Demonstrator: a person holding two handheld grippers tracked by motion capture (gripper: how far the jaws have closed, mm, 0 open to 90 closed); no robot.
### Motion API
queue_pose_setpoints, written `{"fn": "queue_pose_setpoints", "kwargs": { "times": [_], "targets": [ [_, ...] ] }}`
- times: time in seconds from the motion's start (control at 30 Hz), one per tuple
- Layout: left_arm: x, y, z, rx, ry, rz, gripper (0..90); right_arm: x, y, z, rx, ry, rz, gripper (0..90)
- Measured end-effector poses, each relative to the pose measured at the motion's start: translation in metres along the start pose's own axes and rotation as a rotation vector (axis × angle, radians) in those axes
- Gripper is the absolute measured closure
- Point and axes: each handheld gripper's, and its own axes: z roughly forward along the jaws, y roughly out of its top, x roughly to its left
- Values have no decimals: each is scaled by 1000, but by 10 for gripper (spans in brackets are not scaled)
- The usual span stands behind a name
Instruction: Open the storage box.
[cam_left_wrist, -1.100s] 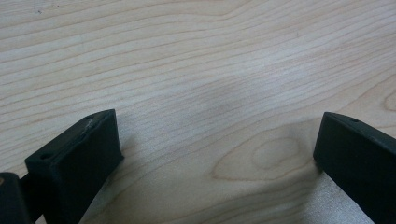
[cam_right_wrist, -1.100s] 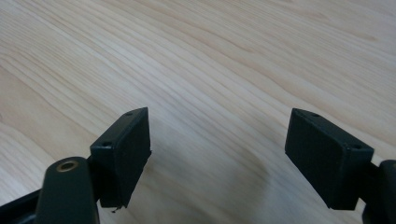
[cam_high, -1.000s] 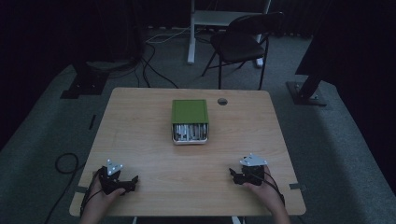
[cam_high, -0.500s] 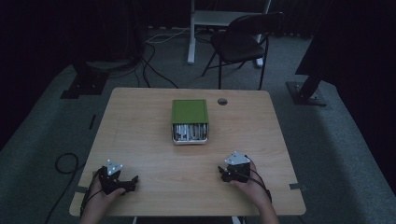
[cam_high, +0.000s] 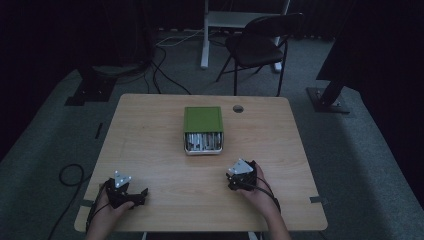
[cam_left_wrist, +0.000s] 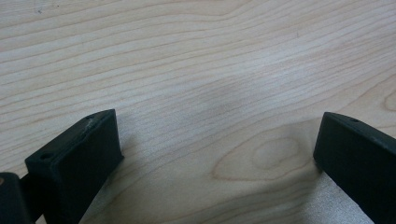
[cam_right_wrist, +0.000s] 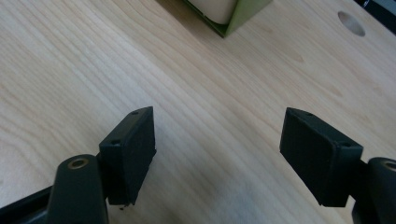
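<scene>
A green box (cam_high: 202, 119) lies in the middle of the wooden table (cam_high: 150, 130). Its near end is open and shows silvery contents (cam_high: 203, 141). My right gripper (cam_high: 234, 178) is held low over the table just below and right of the box, pointing towards it. In the right gripper view, the right gripper (cam_right_wrist: 217, 135) is open with bare wood between the jaws, which have just been closing a little. A corner of the box (cam_right_wrist: 233, 16) shows at the top of that view. My left gripper (cam_high: 136, 194) rests near the front left corner; the left gripper (cam_left_wrist: 215, 135) is open over bare wood.
A round cable hole (cam_high: 238, 108) sits in the table behind the box, and the same hole (cam_right_wrist: 351, 23) shows in the right gripper view. A dark folding chair (cam_high: 260, 45) and floor cables (cam_high: 160, 70) lie beyond the far edge. Stand bases (cam_high: 327, 100) flank the table.
My right gripper has slid left along the front of the table, towards the box. The left gripper has stayed where it was.
</scene>
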Motion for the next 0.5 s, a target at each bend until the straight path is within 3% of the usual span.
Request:
{"fn": "queue_pose_setpoints", "kwargs": {
  "times": [0.17,0.23,0.5],
  "targets": [
    [0,0,0,0,0,0,13,7,11,4,-11,-8,-22,269],
    [0,0,0,0,0,0,13,9,15,6,8,-11,-36,272],
    [0,0,0,0,0,-1,13,20,31,12,3,-71,-137,292]
  ]
}}
